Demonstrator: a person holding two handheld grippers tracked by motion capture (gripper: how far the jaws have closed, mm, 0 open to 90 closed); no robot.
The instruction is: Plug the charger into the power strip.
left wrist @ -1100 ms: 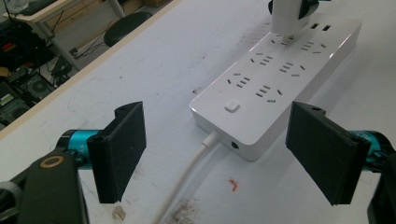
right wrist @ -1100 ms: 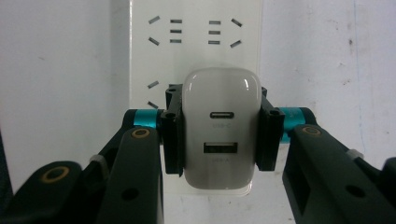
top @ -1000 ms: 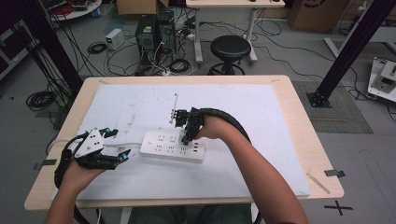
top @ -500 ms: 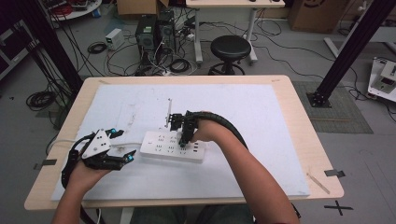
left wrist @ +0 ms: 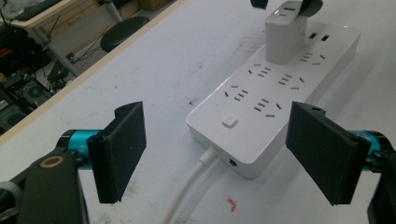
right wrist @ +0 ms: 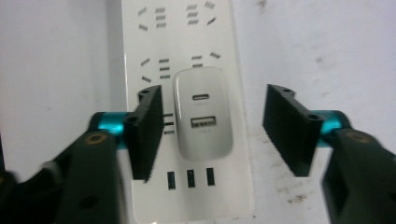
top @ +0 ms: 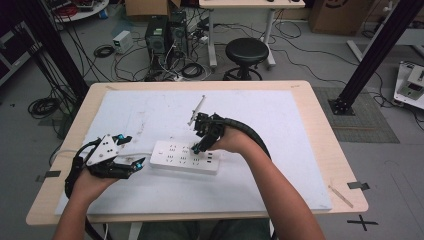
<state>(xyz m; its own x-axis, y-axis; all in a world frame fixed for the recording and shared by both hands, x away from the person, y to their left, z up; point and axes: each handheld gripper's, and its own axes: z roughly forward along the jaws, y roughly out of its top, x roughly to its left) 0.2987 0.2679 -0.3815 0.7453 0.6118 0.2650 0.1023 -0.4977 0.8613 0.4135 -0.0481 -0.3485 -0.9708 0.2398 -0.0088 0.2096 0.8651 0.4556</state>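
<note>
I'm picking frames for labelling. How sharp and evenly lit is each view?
High view: evenly lit, somewhat soft, strip readable. Left gripper view: crisp on the strip, no glare. Right gripper view: slightly blurred, charger bright but its ports legible.

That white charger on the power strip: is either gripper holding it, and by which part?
No. The right gripper has just been opening; its jaws stand clear of the charger, plugged into the power strip. The left gripper holds nothing.

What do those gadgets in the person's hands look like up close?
Each is a black handheld frame. The left gripper carries a grey three-cornered plate on top; the right gripper trails a thick black ribbed cable along the forearm. Both have flat, square black pads mounted on bright teal metal sleeves. The forearms are bare, no sleeves visible.
</note>
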